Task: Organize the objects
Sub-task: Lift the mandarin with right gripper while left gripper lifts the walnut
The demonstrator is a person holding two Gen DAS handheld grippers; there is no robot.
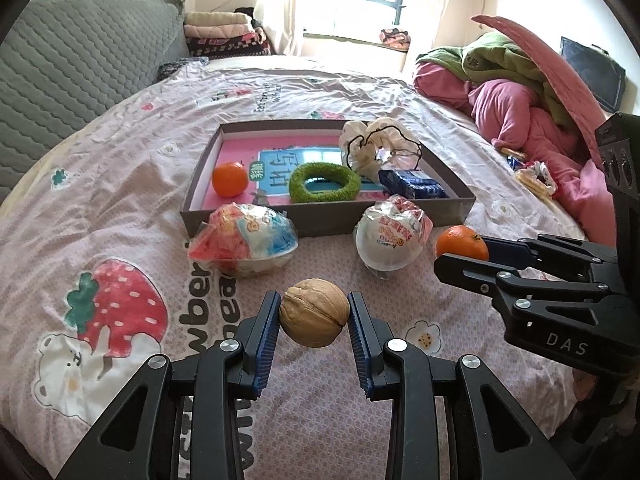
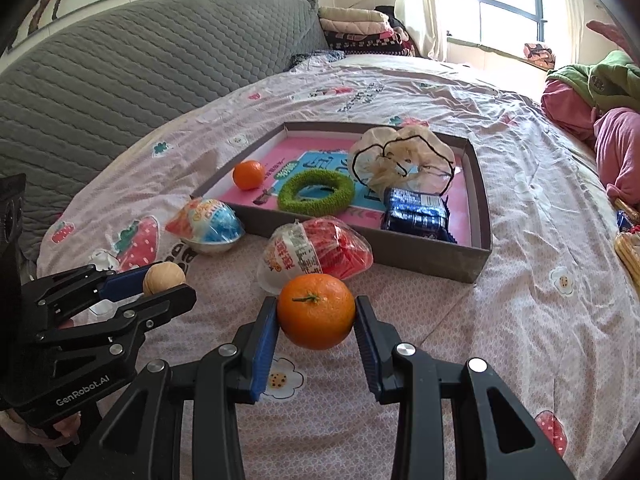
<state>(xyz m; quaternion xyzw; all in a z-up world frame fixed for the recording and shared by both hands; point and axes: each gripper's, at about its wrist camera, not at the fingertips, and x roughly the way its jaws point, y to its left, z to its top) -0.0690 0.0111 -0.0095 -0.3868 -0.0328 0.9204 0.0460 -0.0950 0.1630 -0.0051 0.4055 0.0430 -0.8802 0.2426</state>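
My left gripper is shut on a tan walnut, just above the bedsheet in front of the grey box. My right gripper is shut on an orange tangerine, to the right of the left one; the tangerine also shows in the left wrist view, and the walnut shows in the right wrist view. The grey box holds another tangerine, a green ring, a white scrunchie and a blue packet. Two wrapped toy eggs lie in front of it.
The bed has a pink strawberry-print sheet. A grey quilted headboard stands at the left. Pink and green bedding is piled at the right, with snack packets beside it. Folded blankets lie by the window.
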